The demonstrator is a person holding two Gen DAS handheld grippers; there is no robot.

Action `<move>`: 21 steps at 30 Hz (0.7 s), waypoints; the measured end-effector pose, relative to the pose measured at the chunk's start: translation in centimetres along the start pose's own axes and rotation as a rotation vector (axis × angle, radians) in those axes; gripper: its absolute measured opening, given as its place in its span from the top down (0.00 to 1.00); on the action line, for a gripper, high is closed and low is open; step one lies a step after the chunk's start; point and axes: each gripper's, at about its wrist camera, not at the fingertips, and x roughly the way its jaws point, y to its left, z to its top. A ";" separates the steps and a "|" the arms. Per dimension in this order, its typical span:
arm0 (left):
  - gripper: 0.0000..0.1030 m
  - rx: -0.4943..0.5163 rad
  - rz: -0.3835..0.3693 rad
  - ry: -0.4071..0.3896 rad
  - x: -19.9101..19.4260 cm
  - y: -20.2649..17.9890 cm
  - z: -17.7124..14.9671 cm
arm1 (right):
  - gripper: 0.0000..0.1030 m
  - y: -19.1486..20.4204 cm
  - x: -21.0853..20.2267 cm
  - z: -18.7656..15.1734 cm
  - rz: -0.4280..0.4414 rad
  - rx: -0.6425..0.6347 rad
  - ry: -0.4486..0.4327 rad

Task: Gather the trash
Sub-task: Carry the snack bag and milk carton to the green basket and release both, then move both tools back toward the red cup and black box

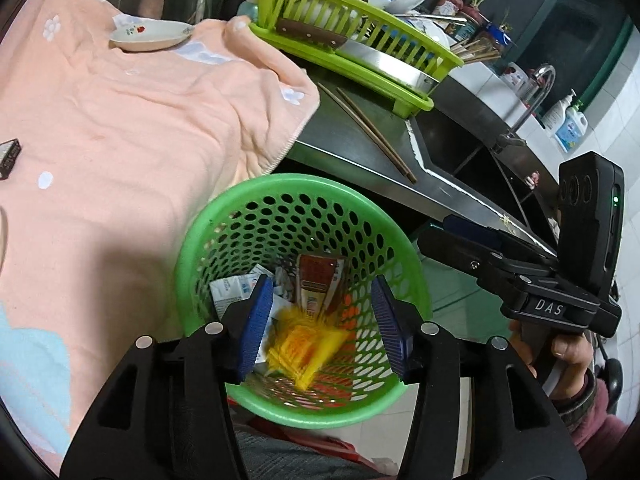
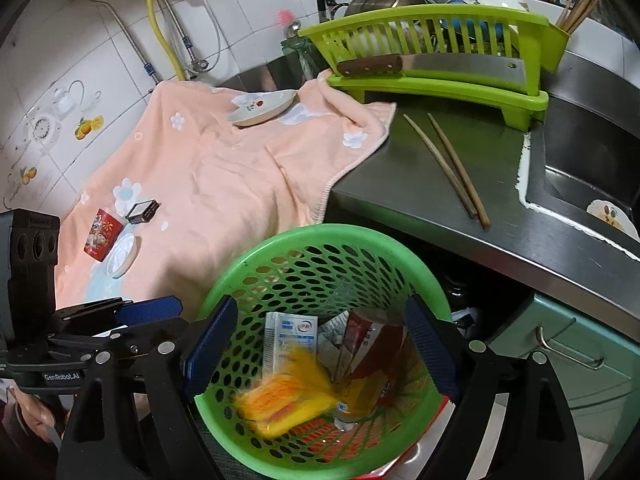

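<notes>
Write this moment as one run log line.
step: drop trash | left claw: open | right claw: open, empty | yellow wrapper: blurred, inside green basket | cup: on towel

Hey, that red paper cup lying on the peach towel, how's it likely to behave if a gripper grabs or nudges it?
The red paper cup lies on its side on the peach towel, so a nudge would probably roll it in a curve. It looks thin-walled and light, so a firm squeeze may crush it. The white dish close beside it might block its roll that way.
</notes>
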 end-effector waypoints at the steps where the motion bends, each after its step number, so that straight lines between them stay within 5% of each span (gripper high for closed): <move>1: 0.50 -0.001 0.004 -0.005 -0.3 0.2 0.0 | 0.20 0.3 0.1 0.0 0.003 -0.006 0.002; 10: 0.50 -0.028 0.105 -0.066 -3.6 3.9 -0.1 | 0.20 3.3 1.4 1.0 0.043 -0.056 0.018; 21: 0.50 -0.108 0.325 -0.186 -11.2 12.3 1.2 | 0.20 9.2 4.4 2.8 0.112 -0.160 0.062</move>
